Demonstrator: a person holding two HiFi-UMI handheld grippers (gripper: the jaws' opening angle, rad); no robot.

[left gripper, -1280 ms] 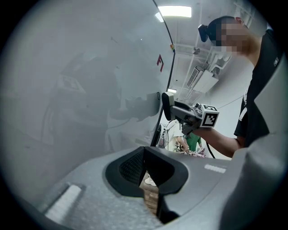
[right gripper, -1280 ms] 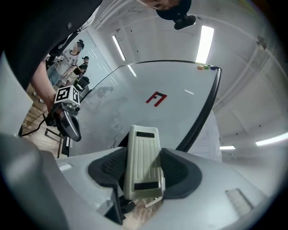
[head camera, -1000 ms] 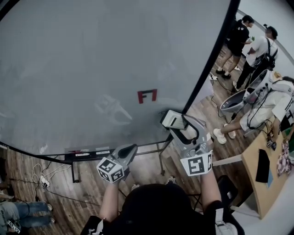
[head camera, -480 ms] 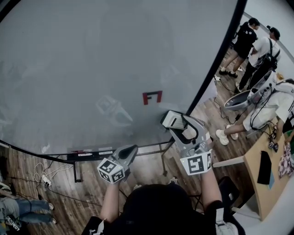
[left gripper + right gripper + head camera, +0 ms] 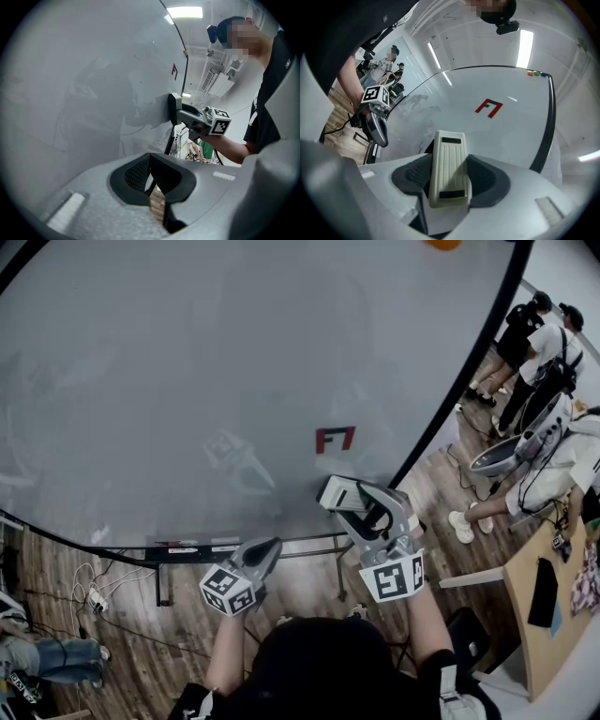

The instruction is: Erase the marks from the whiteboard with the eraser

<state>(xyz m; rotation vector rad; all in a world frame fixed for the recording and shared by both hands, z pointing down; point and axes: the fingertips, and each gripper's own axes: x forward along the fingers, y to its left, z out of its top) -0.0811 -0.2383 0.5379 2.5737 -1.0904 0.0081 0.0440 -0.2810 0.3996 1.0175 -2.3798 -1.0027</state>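
The whiteboard [image 5: 187, 362] fills most of the head view and carries one red mark [image 5: 335, 439] near its lower right. My right gripper [image 5: 352, 504] is shut on the cream eraser [image 5: 337, 493], which it holds against the board just below that mark. In the right gripper view the ribbed eraser [image 5: 449, 168] lies between the jaws and the red mark [image 5: 489, 108] is beyond it. My left gripper [image 5: 266, 548] hangs below the board's bottom edge, shut and empty. The left gripper view shows the eraser [image 5: 175, 108] on the board, with the red mark [image 5: 174, 71] above it.
A ledge with markers [image 5: 187, 547] runs under the board on a metal stand [image 5: 159, 582]. Cables [image 5: 89, 596] lie on the wood floor at left. Several people [image 5: 539, 343] and a wooden table [image 5: 534, 615] are at the right. An orange magnet [image 5: 442, 244] sits at the board's top.
The right gripper has moved the eraser left along the board, from lower right of the red mark to just beneath it. The left gripper has stayed in place.
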